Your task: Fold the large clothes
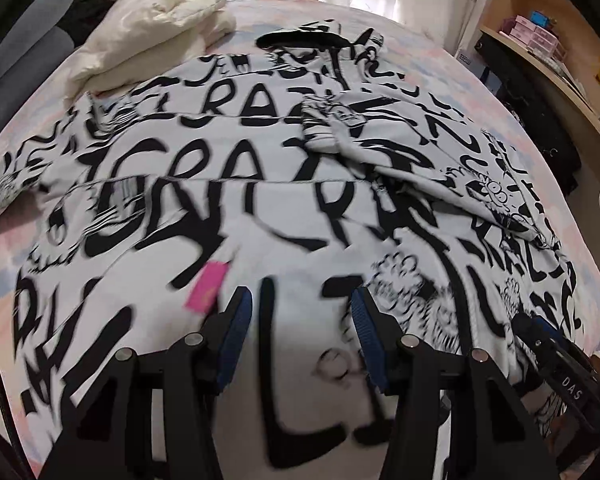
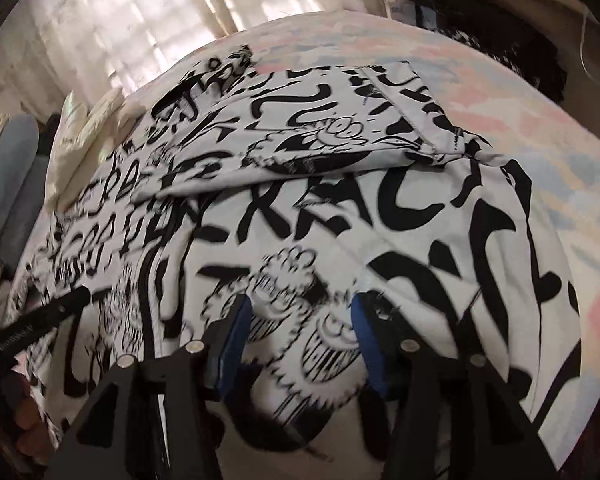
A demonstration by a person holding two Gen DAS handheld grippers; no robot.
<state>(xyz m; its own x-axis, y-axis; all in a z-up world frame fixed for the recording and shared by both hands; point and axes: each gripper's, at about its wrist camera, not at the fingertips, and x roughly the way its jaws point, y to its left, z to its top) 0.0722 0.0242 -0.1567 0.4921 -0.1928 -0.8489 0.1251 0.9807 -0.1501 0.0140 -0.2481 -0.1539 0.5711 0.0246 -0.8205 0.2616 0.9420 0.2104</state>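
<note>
A large white garment (image 1: 228,152) with bold black lettering and cartoon print lies spread over the bed. One sleeve (image 1: 340,128) is folded in across its body. A pink tag (image 1: 206,286) sits on the cloth just left of my left gripper (image 1: 302,312), which hovers open over the garment's near part with only flat cloth showing between its blue pads. My right gripper (image 2: 300,316) is open too, above the same garment (image 2: 340,208) near a cartoon figure. The two tools are side by side: a right finger (image 1: 540,332) shows at the left view's edge.
The bed has a pastel pink-and-blue sheet (image 1: 440,64). A cream duvet (image 1: 152,36) is bunched at the far left, touching the garment's edge. A wooden shelf unit (image 1: 548,40) with small boxes stands to the right of the bed. Curtains hang behind.
</note>
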